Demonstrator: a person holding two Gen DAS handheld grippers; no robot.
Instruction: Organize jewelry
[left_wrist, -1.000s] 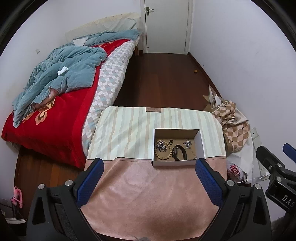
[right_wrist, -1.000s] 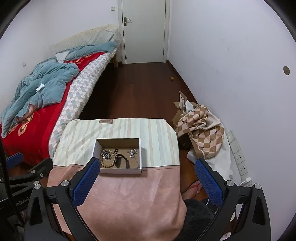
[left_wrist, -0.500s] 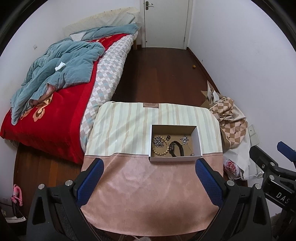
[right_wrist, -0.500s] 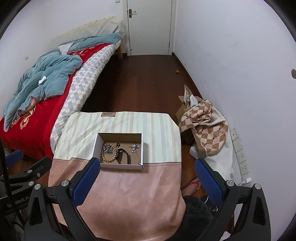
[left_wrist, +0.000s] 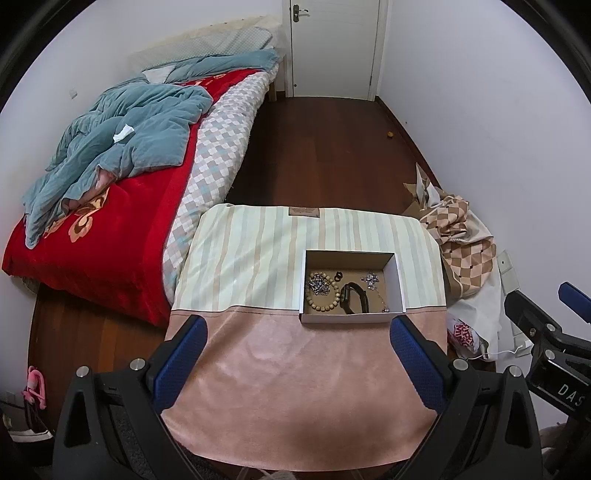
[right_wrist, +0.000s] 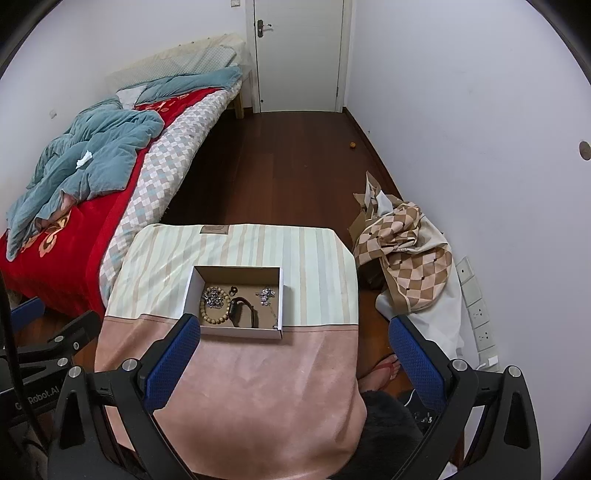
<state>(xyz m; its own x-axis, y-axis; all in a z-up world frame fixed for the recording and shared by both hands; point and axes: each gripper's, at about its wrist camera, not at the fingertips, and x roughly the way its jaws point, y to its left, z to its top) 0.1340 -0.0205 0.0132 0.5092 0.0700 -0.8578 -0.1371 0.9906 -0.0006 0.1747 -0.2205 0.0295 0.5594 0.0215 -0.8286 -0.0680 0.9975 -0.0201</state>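
A shallow cardboard box (left_wrist: 393, 284) (right_wrist: 192, 291) stands on the cloth-covered table (left_wrist: 295, 387) (right_wrist: 258, 387). In it lie a wooden bead bracelet (left_wrist: 325, 301) (right_wrist: 212, 317), a silver chain heap (left_wrist: 318, 284) (right_wrist: 212, 298), a black wristband (left_wrist: 354, 297) (right_wrist: 243, 312), a small dark ring (left_wrist: 338, 275) (right_wrist: 233, 290) and a silver necklace (left_wrist: 373, 280) (right_wrist: 266, 295). My left gripper (left_wrist: 297, 350) is open and empty, high above the table's near half. My right gripper (right_wrist: 295, 350) is open and empty, also held high. Each gripper shows at the edge of the other's view.
A bed (left_wrist: 122, 184) with a red blanket and teal quilt stands left of the table. A checked cloth heap (right_wrist: 402, 254) lies on the floor at the right by the wall sockets. A closed door (left_wrist: 332, 48) is at the far end. A foot (right_wrist: 384, 373) shows beside the table.
Both grippers have risen and pulled back a little; the table and box look smaller and lower in view. Nothing in the box has moved.
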